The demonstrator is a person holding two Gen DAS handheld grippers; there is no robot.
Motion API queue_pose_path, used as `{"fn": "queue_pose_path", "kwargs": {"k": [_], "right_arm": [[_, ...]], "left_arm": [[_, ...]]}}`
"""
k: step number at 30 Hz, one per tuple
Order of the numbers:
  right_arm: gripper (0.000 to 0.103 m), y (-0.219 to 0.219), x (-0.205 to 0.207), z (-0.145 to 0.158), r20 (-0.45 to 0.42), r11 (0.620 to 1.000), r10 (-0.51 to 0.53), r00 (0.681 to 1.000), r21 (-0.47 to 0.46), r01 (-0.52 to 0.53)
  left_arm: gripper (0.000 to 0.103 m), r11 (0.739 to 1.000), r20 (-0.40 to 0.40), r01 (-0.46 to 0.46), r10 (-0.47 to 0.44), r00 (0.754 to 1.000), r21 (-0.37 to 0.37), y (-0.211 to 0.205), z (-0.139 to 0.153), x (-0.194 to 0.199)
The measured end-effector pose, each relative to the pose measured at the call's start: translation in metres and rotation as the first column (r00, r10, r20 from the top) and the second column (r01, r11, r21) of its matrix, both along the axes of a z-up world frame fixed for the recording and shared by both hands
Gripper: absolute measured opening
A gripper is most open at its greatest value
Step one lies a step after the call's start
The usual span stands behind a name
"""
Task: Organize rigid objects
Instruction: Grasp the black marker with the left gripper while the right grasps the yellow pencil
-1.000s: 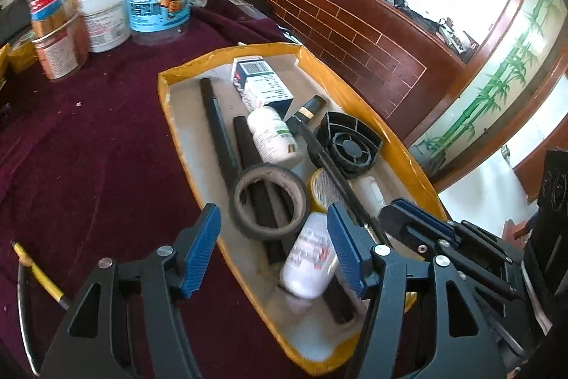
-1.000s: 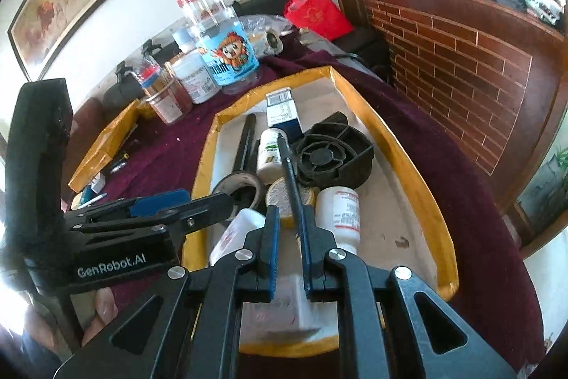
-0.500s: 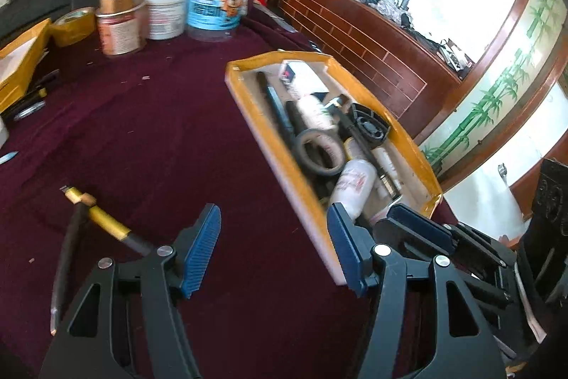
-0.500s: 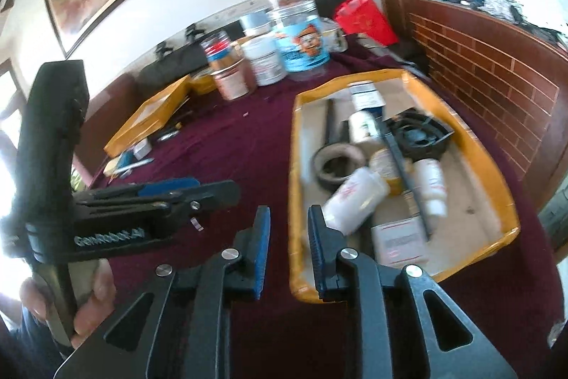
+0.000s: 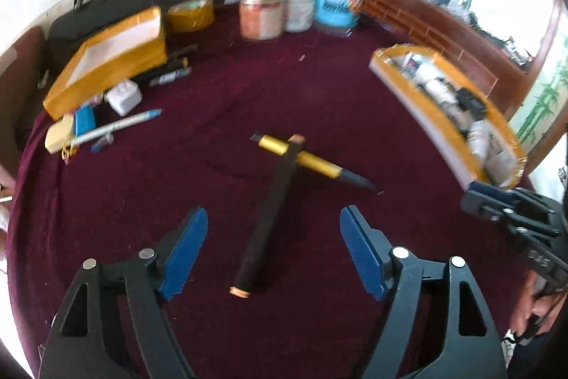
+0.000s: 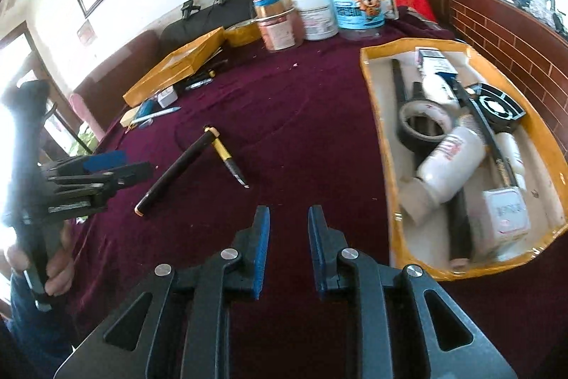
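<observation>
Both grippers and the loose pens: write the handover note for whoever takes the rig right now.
Left gripper: jaws opening, nothing between them, aimed at the black pen lying on the maroon cloth.
Right gripper: jaws slightly apart, empty, over bare cloth beside the yellow tray.
Done: the tray already holds a tape roll, white bottles, boxes and a black fan part.
Left: the black pen and the gold-barrelled pen crossed under it, then the clutter by the second yellow tray at the far left, including a white-and-blue pen.
</observation>
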State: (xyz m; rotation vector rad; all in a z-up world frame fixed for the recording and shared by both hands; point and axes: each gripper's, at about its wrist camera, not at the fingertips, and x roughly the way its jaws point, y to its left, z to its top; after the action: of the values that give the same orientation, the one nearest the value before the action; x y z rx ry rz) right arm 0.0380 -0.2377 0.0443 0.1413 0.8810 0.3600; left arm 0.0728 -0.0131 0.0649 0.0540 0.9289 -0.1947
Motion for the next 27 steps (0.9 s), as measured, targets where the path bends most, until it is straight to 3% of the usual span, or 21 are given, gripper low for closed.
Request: {"fn": "queue_pose_path", "kwargs": {"k": [4,5,6,7,10,15,23,27], "right_arm": [[0.02,0.012,0.001,0.0,-0.003,0.999,0.029,1.0,-0.023,-0.029],[0.02,0.015,0.002,0.0,-0.003,0.999,0.036,0.999,-0.031,-0.036],[0.02,0.018,0.004,0.0,-0.006,0.998,0.042,0.999,-0.041,-0.043],[0.02,0.022,0.008,0.001,-0.011,0.998,0.048,0.999,-0.049,-0.048],[0.02,0.037,0.018,0.003,-0.02,0.993,0.09,0.996,-0.072,-0.091],[0.02,0.08,0.047,-0.006,-0.055,0.973,0.19,0.98,-0.124,-0.196],[0.02,0.117,0.095,-0.03,-0.107,0.953,0.23,0.967,-0.177,-0.246],[0.017,0.131,0.092,-0.037,-0.066,0.93,0.24,0.968,-0.269,-0.249]], "left_arm": [[0.077,1.0,-0.057,-0.013,0.015,0.998,0.025,0.002,-0.024,0.017],[0.072,0.999,-0.063,-0.014,0.016,0.998,0.03,0.0,-0.029,0.02],[0.062,0.999,-0.071,-0.013,0.016,0.997,0.036,-0.002,-0.035,0.023],[0.037,0.999,-0.084,-0.01,0.014,0.996,0.047,-0.004,-0.04,0.026],[0.013,0.998,-0.114,-0.031,0.037,0.993,0.06,-0.003,-0.048,0.032],[0.012,0.996,-0.123,-0.083,0.085,0.989,0.015,0.012,-0.047,0.031],[0.012,0.992,-0.114,-0.129,0.129,0.985,0.01,0.019,-0.049,0.029],[0.012,0.991,-0.115,-0.131,0.13,0.985,0.005,0.02,-0.049,0.027]]}}
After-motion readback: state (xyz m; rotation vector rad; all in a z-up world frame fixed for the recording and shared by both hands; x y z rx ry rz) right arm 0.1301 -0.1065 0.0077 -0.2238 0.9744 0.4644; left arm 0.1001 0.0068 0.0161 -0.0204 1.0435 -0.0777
